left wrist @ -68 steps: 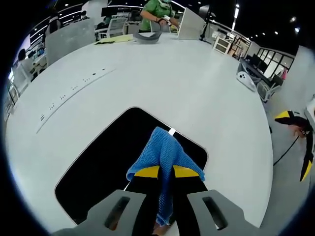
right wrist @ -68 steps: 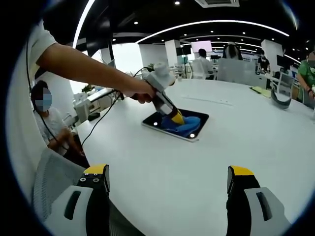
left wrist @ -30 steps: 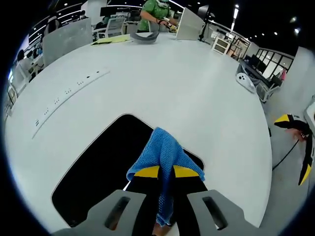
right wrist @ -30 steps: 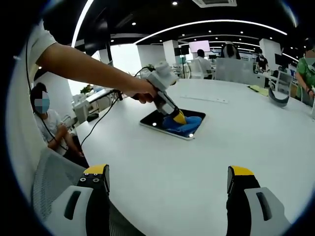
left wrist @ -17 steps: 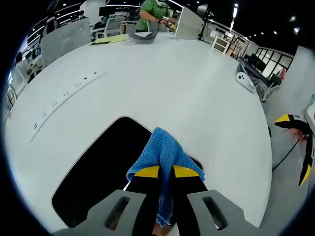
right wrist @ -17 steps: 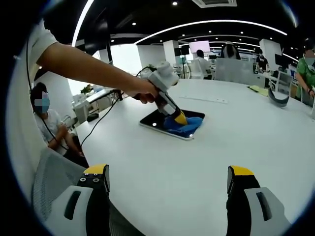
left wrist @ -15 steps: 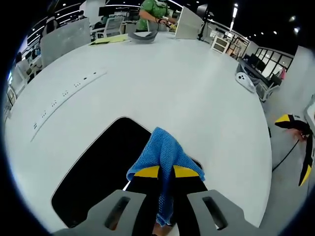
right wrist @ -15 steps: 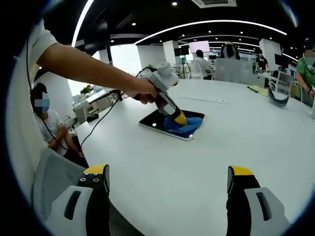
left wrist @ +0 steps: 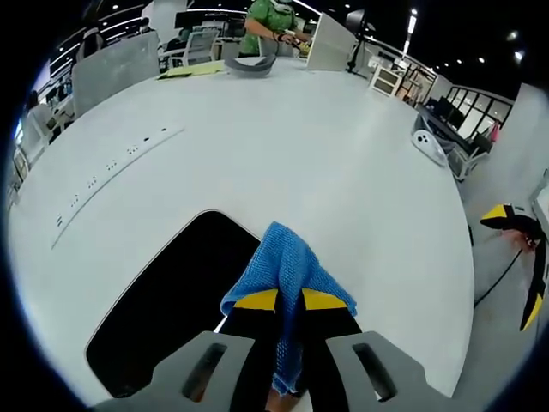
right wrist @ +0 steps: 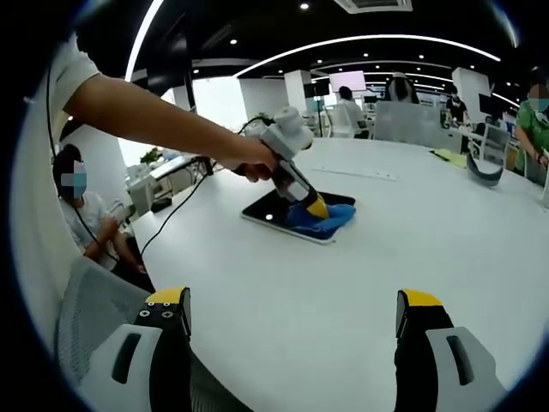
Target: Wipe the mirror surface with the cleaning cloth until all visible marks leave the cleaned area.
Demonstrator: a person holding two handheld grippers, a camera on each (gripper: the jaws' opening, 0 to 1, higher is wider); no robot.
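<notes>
Blue mesh cleaning cloth (left wrist: 287, 273) sits pinched in the left gripper's (left wrist: 288, 299) closed yellow-tipped fingers (left wrist: 256, 299), pressed onto the dark rectangular mirror (left wrist: 176, 296) lying flat on the white bench (left wrist: 283, 146). Right gripper (right wrist: 293, 322) hovers well apart, fingers spread, holding nothing.

The left gripper view looks steeply down, close over the dark rectangular mirror (left wrist: 171, 300) on the round white desk (left wrist: 326, 172). The right gripper view faces the same mirror (right wrist: 296, 215) and desk (right wrist: 343, 292) from farther back, nearly level.
</notes>
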